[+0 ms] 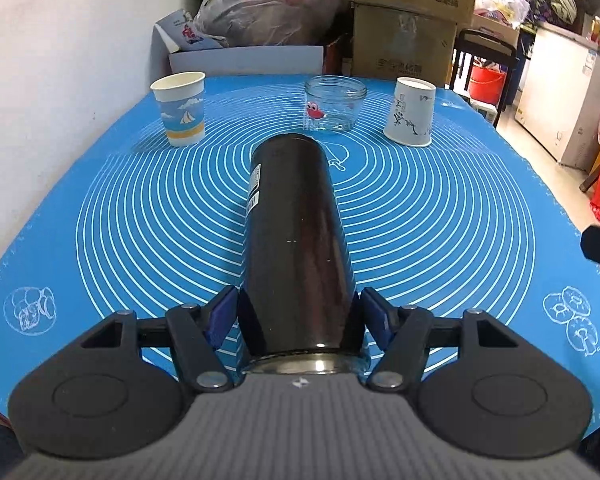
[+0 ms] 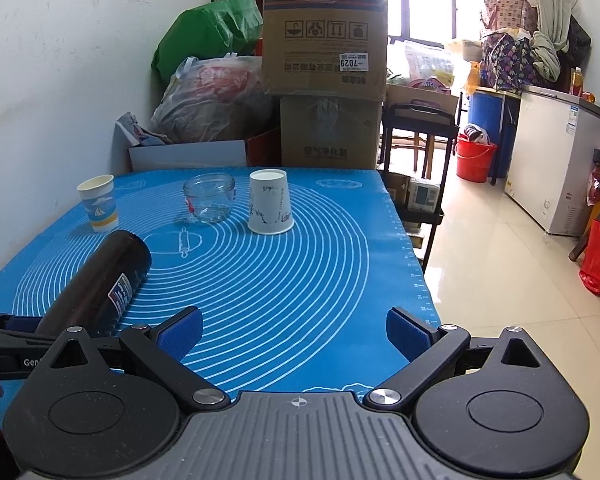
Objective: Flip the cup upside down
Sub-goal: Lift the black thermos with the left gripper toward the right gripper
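My left gripper (image 1: 298,320) is shut on a tall black cup (image 1: 296,236), near its metal rim, and holds it lying lengthwise above the blue mat (image 1: 440,220), base pointing away. The black cup also shows in the right wrist view (image 2: 100,284), at the left, tilted over the mat (image 2: 300,280). My right gripper (image 2: 294,338) is open and empty over the mat's near right part.
At the back of the mat stand an upright sailboat paper cup (image 1: 180,108), a glass jar (image 1: 335,102) and an upside-down white paper cup (image 1: 410,112). Boxes and bags are piled behind the table. The table's right edge drops to a tiled floor (image 2: 500,260).
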`<state>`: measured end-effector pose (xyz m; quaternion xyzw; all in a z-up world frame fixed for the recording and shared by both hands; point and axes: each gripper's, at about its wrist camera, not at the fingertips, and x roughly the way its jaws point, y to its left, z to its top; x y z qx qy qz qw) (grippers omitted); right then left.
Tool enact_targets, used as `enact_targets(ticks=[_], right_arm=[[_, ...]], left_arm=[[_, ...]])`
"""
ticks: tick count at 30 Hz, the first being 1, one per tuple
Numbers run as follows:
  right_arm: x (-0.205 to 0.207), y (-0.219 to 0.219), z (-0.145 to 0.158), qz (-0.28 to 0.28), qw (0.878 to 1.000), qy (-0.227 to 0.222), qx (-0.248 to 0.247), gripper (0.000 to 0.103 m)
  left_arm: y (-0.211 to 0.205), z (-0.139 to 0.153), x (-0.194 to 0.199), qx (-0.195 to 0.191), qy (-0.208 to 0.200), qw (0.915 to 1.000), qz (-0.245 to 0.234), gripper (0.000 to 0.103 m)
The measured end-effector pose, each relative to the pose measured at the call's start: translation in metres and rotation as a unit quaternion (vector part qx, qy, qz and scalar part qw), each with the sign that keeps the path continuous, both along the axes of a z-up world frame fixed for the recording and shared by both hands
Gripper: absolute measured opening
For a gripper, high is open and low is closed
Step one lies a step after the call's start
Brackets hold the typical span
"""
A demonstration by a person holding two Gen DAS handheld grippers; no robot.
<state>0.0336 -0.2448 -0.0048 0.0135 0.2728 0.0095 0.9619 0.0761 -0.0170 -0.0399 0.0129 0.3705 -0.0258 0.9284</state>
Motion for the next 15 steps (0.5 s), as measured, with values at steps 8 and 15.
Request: enact_targets(ticks=[8,15], right_arm=[[-0.004,0.009,0.003,0.008,1.000,-0.002,-0.006,0.100],[-0.010,0.015,0.009,0.013,1.000,-0.007,-0.010,0.100]], left_arm=[[-0.002,0.017,-0.011,0.018,-0.040,0.9990,0.000,0.084],[0.007,0.019,-0.013,0.012,-0.037,0.9992,0.011,0.085]])
